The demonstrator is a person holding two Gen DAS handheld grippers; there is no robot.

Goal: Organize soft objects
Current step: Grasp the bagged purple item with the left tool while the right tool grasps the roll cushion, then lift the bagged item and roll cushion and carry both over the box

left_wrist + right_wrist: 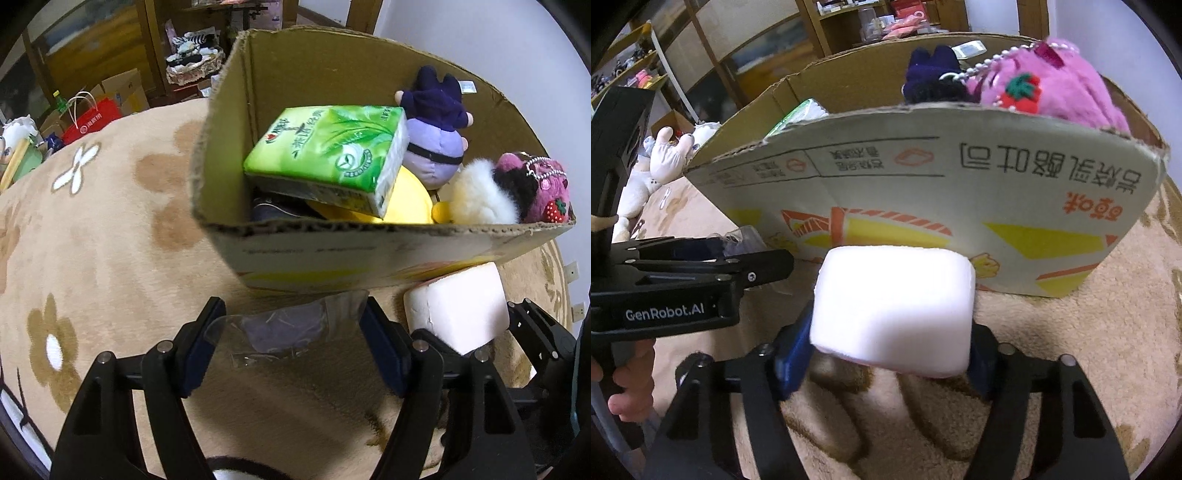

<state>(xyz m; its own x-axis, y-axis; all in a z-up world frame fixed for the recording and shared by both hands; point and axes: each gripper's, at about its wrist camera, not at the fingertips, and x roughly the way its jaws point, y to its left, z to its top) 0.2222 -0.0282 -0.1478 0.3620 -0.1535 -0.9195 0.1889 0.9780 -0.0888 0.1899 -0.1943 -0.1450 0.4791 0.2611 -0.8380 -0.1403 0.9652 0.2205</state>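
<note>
The open brown cardboard box (369, 236) stands on the beige flower-patterned plush rug (110, 229). Just in front of the box's near wall, the left gripper (291, 332) is clamped on a clear plastic bag with dark contents (280, 328), its 2 blue pads (201, 343) pressing the bag's sides. Beside it, also before that wall, the right gripper (886, 350) squeezes a white foam block (894, 306). Inside the box lie a green tissue pack (328, 155), a purple plush doll (436, 136), a pink strawberry plush pouch (543, 192) and a white fluffy toy (480, 195).
</note>
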